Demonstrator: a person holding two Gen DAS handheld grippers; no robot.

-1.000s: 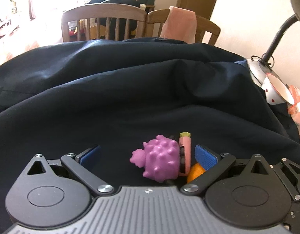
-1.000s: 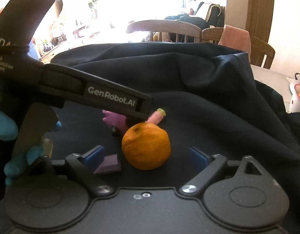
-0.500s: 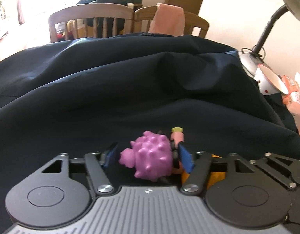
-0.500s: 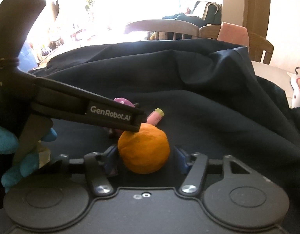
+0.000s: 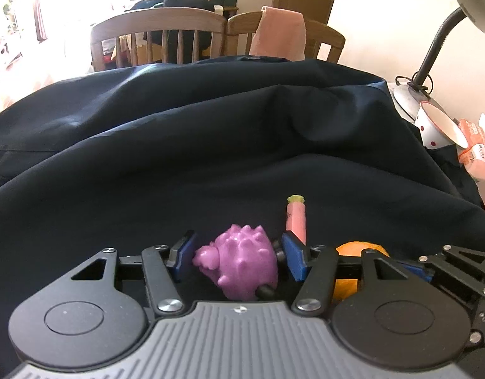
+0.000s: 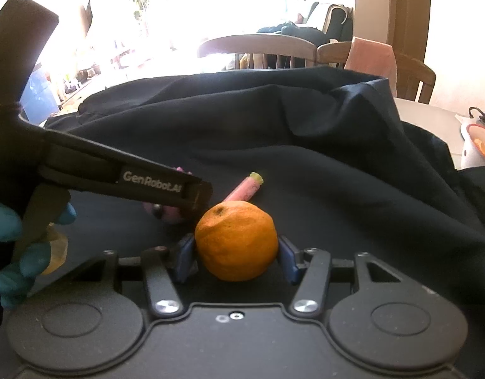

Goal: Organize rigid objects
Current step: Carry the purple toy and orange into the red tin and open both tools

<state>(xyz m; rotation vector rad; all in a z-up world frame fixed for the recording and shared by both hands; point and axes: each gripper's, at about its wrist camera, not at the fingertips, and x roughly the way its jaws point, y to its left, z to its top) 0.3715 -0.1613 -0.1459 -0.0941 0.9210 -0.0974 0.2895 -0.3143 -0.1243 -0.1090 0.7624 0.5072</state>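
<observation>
Both grips forming at once. Our left gripper (image 5: 239,257) is closing its jaws on the purple spiky toy (image 5: 239,265); the near pad looks just short of contact. Our right gripper (image 6: 236,257) is closing on the orange (image 6: 236,240), pads at its sides. Both objects sit mid-cloth on the dark tablecloth (image 5: 210,145), near our edge. We should seat the pads across each widest part, avoid the pink tube (image 5: 295,218), then lift straight.
</observation>
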